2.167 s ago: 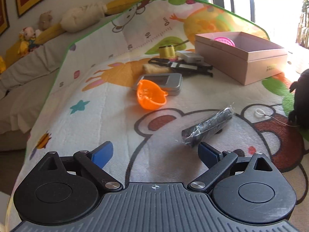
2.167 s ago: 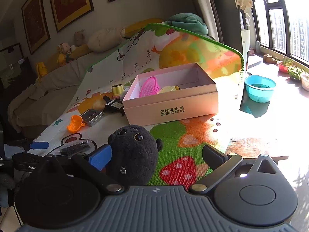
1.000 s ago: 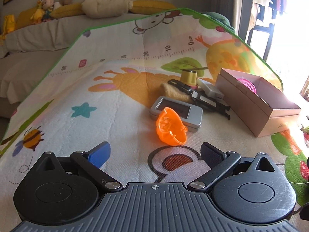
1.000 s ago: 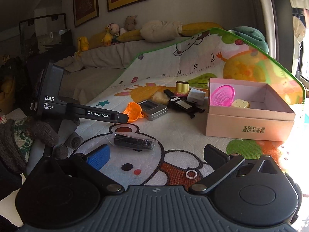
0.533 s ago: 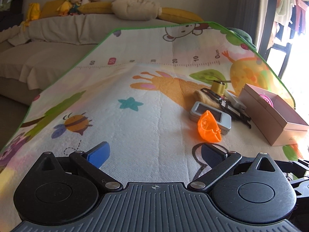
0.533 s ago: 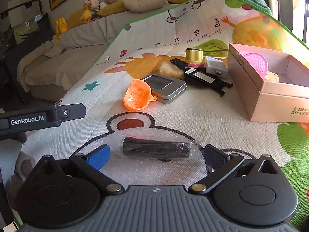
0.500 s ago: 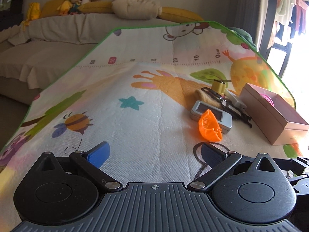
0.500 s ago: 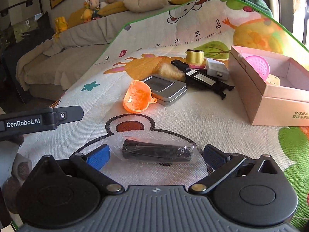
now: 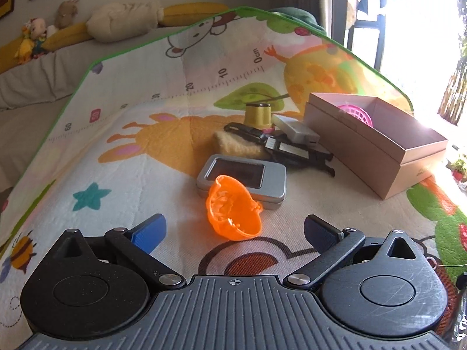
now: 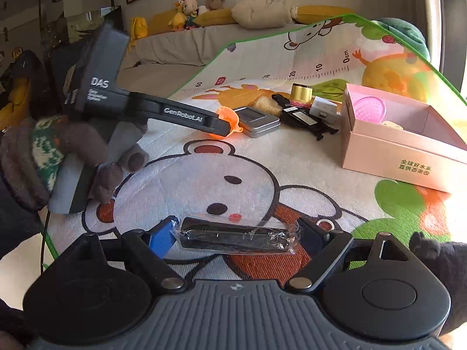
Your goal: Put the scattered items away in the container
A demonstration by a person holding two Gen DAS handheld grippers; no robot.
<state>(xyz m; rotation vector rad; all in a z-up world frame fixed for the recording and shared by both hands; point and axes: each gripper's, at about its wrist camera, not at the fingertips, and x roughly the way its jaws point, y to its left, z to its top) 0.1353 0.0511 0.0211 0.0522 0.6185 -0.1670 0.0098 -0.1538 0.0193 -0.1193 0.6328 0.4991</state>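
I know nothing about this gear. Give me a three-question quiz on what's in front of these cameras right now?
1. True or false: the pink box already has things inside.
2. Which item lies between the fingers of the right hand-held gripper? A) orange cup B) black roll in clear wrap C) metal tin
3. Fill in: the orange cup leans against the ____.

Key:
1. True: a pink basket shows inside.
2. B, the wrapped black roll.
3. Metal tin, just ahead of the open left hand-held gripper.
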